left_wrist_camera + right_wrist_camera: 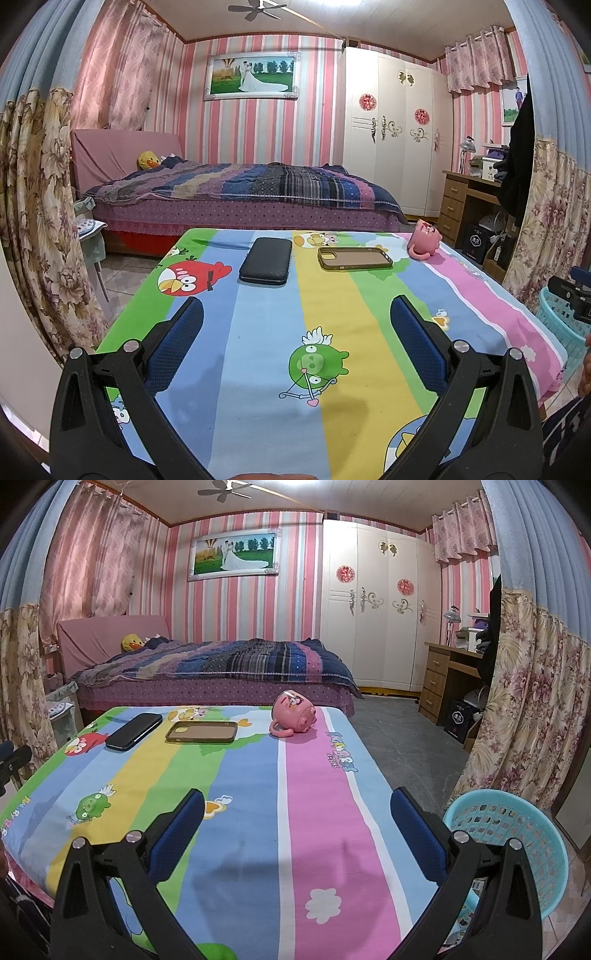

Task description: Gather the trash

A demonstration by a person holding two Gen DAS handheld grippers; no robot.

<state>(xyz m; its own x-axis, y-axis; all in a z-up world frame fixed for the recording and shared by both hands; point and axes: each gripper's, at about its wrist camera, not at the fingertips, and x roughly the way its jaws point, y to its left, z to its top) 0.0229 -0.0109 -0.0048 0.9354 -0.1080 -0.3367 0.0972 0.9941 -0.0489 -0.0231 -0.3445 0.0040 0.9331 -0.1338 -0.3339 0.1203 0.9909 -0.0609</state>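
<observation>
A home bedroom: made bed [240, 184], white wardrobe [395, 136], pink striped wallpaper [258, 129]

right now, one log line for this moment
left tool open, empty | right tool open, empty | table: black case, phone case, tipped pink mug | basket beside

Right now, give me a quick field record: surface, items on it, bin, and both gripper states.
surface: table under a striped cartoon cloth
items: black phone, empty phone case, pink mug lying on its side
item position: all three at the far end of the table
bin: turquoise basket on the floor off the table's right edge
left gripper: open, empty
right gripper: open, empty
</observation>
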